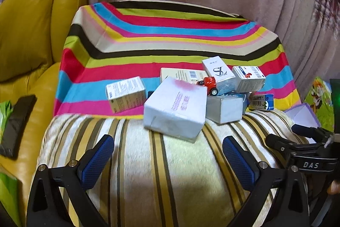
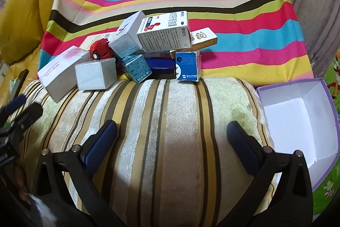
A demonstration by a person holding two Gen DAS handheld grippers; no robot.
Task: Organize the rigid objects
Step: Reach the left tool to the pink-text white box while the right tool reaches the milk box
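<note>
You've got a striped cushion (image 2: 170, 120) in front, a rainbow-striped cloth (image 2: 233, 14) behind it. Along their seam sits a heap of small boxes (image 2: 163, 33) with a red toy car (image 2: 99, 50); one white box (image 1: 175, 107) tips onto the cushion.

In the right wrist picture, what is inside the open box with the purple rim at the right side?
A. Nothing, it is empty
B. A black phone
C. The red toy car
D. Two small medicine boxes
A: the open box shows only its bare white floor and walls, while the red toy car sits in the pile of boxes.
</note>
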